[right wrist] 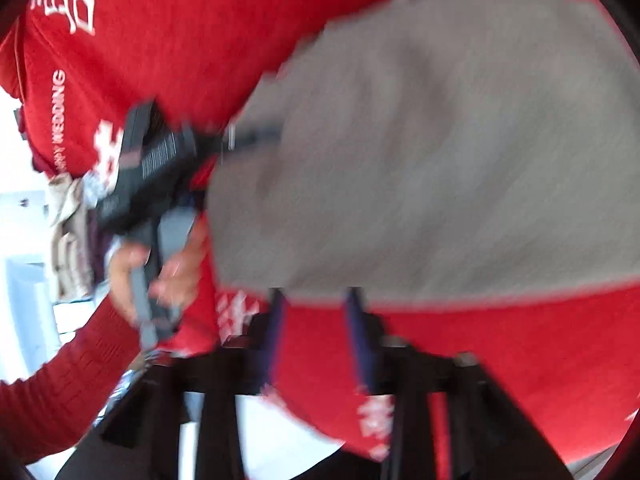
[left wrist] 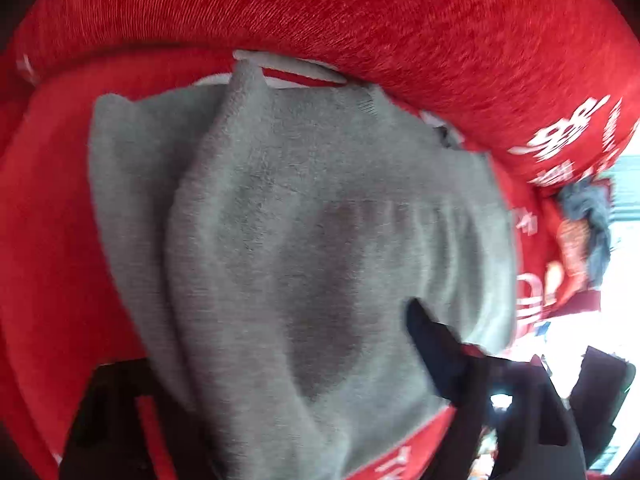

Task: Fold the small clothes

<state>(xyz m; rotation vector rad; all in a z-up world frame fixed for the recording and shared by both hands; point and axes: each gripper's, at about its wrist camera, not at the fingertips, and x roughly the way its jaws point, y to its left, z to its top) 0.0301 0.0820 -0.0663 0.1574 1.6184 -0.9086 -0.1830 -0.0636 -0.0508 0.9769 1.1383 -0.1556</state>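
My left jaws [left wrist: 304,392] part-open around grey garment [left wrist: 304,216], right jaws [right wrist: 316,300] pinching its hem, red cloth [left wrist: 360,12] beneath.

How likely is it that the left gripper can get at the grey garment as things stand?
Very likely, yes: the grey garment drapes right over the left gripper, one finger resting on top, with nothing in between. Whether the pads already pinch it is unclear.

Your gear: black tools, red ribbed sleeve.

Your left tool [right wrist: 256,138] is a black body with a ribbed block and a grey handle. Your left hand [right wrist: 160,276] comes out of a red ribbed knit sleeve [right wrist: 76,376]. Your right tool [right wrist: 316,300] has dark, bluish fingers [right wrist: 276,328] on a black frame.
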